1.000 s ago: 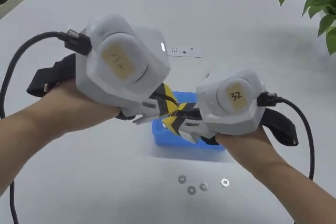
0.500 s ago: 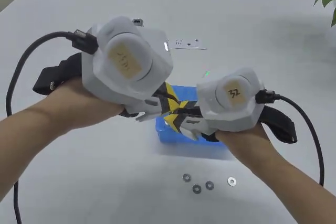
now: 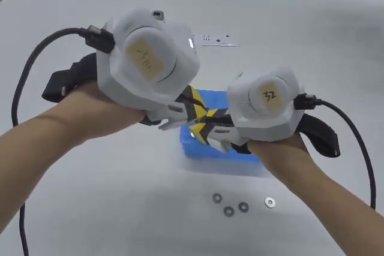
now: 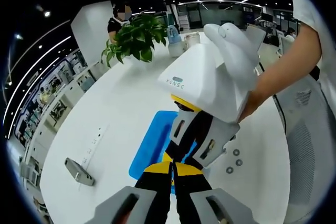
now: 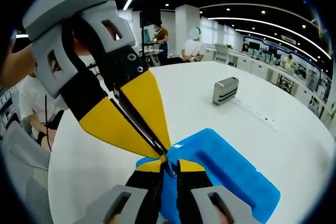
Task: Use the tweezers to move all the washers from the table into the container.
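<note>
Left hand-held gripper point(image 3: 197, 107) clamped shut, tip-to-tip with the right hand-held gripper point(image 3: 203, 130), also closed, above the blue rectangular plastic container point(image 3: 188, 148). Anything pinched? Can't tell.

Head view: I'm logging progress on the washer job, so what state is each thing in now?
washers: four, loose on the table, outside the container.
container: on the table beneath both grippers' jaws; no washer seen inside.
tweezers: clamped between the left gripper's jaws, tip reaching the right gripper's jaws.
left gripper: shut on the tweezers.
right gripper: jaws nearly together at the tweezers' tip; grip unclear.
</note>
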Demonstrator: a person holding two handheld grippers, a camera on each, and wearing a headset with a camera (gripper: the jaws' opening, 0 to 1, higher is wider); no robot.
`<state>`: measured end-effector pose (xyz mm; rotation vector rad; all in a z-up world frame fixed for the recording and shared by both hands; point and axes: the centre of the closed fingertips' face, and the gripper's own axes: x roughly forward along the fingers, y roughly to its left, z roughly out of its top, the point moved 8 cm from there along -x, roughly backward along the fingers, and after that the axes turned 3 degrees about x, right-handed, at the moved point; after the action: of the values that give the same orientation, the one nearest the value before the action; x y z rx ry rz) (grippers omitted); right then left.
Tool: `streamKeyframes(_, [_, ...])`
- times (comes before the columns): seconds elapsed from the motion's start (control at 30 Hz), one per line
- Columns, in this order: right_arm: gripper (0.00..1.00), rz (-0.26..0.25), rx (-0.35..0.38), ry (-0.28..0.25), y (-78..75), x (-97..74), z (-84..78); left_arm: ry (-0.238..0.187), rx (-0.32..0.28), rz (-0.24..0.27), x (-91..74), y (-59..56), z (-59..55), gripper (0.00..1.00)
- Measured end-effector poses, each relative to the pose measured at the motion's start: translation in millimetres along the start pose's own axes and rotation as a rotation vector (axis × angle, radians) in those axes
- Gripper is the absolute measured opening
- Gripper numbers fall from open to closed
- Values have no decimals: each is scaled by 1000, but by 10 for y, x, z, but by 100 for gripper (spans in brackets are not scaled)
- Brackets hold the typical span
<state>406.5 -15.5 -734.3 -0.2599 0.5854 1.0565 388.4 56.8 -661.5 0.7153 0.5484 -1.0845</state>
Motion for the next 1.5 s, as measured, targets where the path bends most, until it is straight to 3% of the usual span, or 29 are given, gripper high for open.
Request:
streamKeyframes(0.23, [6,13,28,-5,1,-12,-2,-1,-7,-2,-17,-8,-9,0])
streamKeyframes(0.5, [7,1,9,-28,73,-102,91,-16,-10,15,-170,-41,52,0])
streamKeyframes(1.07, [7,-49,-32,-87,302,-463,274,-64,20,68,-506,-247,284,0])
streamKeyframes(1.5, [7,-62,-40,-99,511,-692,243,-101,1,69,-641,-477,382,0])
